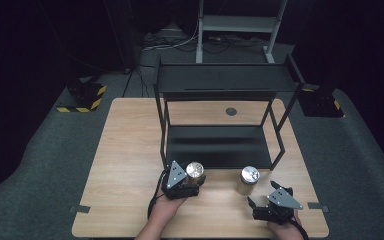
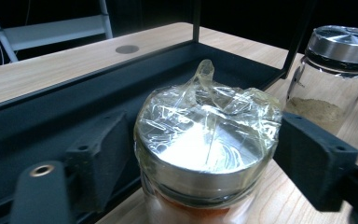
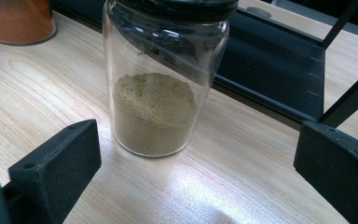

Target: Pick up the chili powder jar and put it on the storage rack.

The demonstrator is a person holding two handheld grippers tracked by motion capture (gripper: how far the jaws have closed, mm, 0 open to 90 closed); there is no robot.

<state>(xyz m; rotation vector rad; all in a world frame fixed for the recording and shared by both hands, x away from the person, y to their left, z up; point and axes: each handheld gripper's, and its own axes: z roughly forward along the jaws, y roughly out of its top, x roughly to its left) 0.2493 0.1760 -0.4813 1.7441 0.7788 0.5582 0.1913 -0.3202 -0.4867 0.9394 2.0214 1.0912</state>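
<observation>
A glass jar of orange powder [image 1: 195, 171], its steel lid wrapped in clear film [image 2: 207, 126], stands at the front edge of the black rack. My left gripper [image 1: 192, 179] is shut on it, one pad [image 2: 100, 156] pressing each side of the lid. A second glass jar with tan powder [image 1: 248, 181] and a bare steel lid [image 2: 342, 43] stands to the right on the table. My right gripper [image 1: 261, 192] is open just short of this jar [image 3: 154, 102], its wide-set pads [image 3: 58, 165] holding nothing.
A black two-level metal rack [image 1: 220, 145] takes up the middle and back of the wooden table [image 1: 125, 165], its lower shelf just behind both jars. A round grommet [image 1: 231, 111] sits at the table's far edge. Bare wood lies to the left.
</observation>
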